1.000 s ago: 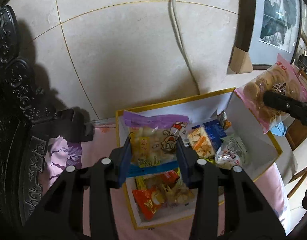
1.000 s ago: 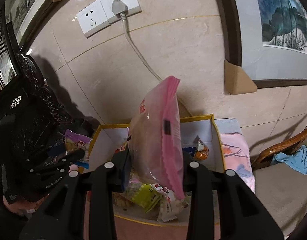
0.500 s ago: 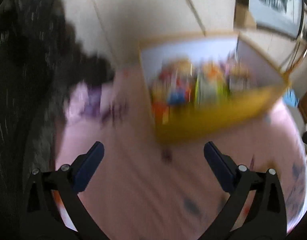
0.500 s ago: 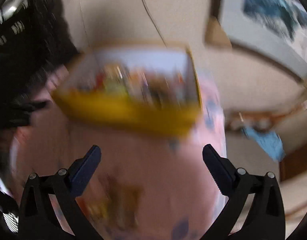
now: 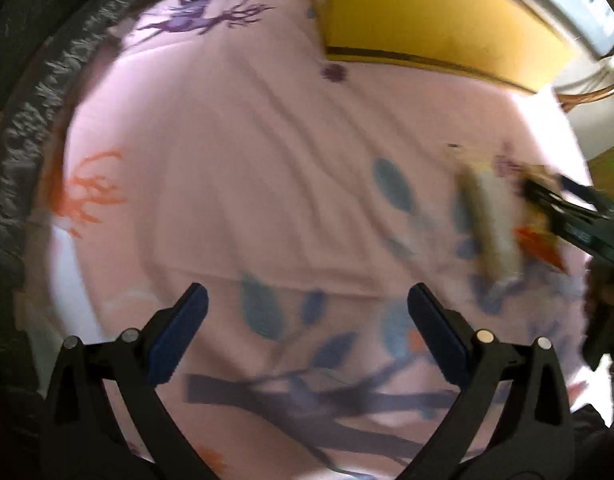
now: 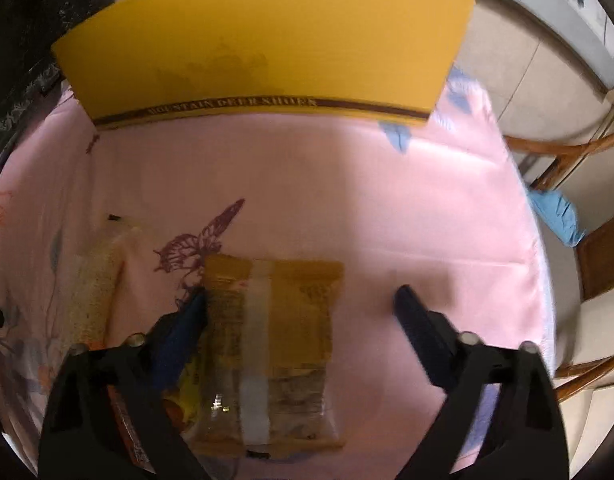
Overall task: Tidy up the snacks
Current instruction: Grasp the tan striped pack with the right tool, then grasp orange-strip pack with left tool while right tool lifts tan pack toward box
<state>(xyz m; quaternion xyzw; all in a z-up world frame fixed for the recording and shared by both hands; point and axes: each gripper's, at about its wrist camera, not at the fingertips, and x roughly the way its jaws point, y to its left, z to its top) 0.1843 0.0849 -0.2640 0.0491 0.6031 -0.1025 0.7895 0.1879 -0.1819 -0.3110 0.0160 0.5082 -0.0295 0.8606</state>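
Your left gripper (image 5: pixel 305 308) hangs wide open over bare pink cloth (image 5: pixel 267 160). Your right gripper (image 6: pixel 301 298) is closing, jaws still apart, the yellow snack packet (image 6: pixel 271 344) lying between them against the left jaw.

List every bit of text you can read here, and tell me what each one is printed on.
"MOUNTAIN DEER" then a blurred word, perhaps "SHOES": brown band low on the yellow box.
Orange snack packet between the right tongs: small print, too blurred to read.
Pale packet on the pink cloth: nothing legible.
Left wrist view: no legible text.
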